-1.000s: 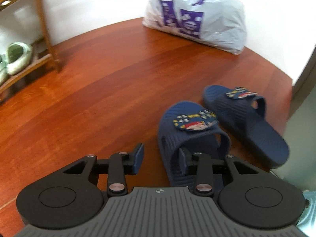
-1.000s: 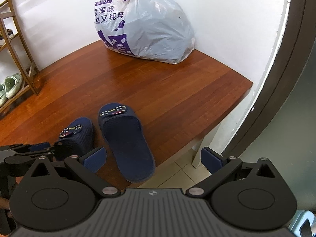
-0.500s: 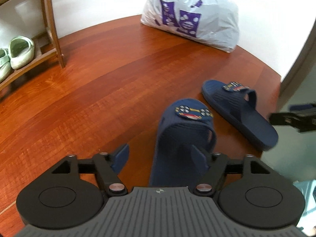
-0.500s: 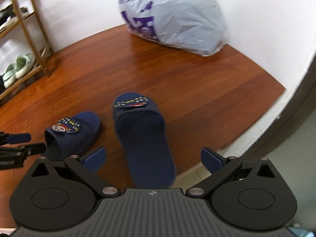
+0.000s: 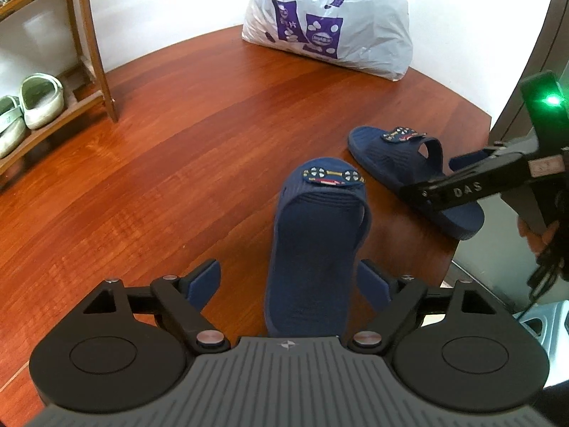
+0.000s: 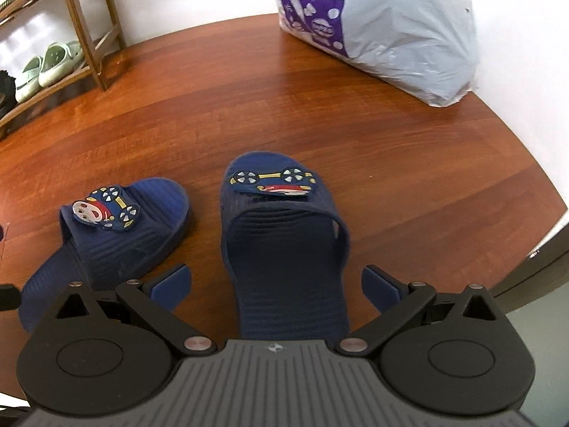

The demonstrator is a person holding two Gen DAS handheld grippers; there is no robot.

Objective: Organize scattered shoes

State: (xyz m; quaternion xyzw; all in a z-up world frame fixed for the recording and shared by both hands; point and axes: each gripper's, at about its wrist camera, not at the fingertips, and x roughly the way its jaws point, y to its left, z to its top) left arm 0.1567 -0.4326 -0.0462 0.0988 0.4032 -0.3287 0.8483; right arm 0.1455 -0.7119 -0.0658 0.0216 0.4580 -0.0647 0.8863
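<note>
Two navy slippers with cartoon car patches lie on the red-brown wooden floor. In the left wrist view the near slipper [image 5: 313, 249] lies heel-first between the fingers of my left gripper [image 5: 288, 281], whose jaws are opening. Neither pad presses on it. The second slipper [image 5: 409, 163] lies to its right, with one finger [image 5: 458, 188] of the right gripper above its heel. In the right wrist view that slipper [image 6: 284, 249] sits between the fingers of my open right gripper [image 6: 275, 284], untouched. The other slipper [image 6: 117, 227] lies to its left.
A full white plastic bag [image 5: 330, 25] [image 6: 384, 25] rests against the far wall. A wooden shoe rack [image 5: 92, 46] [image 6: 85, 35] holding pale green clogs [image 5: 39, 99] stands at the left. The wooden floor ends in a step [image 6: 533, 245] on the right, beside a dark door frame.
My left gripper's jaws have spread wide off the near slipper and drawn back slightly. My right gripper has come down over the second slipper, which now lies between its fingers.
</note>
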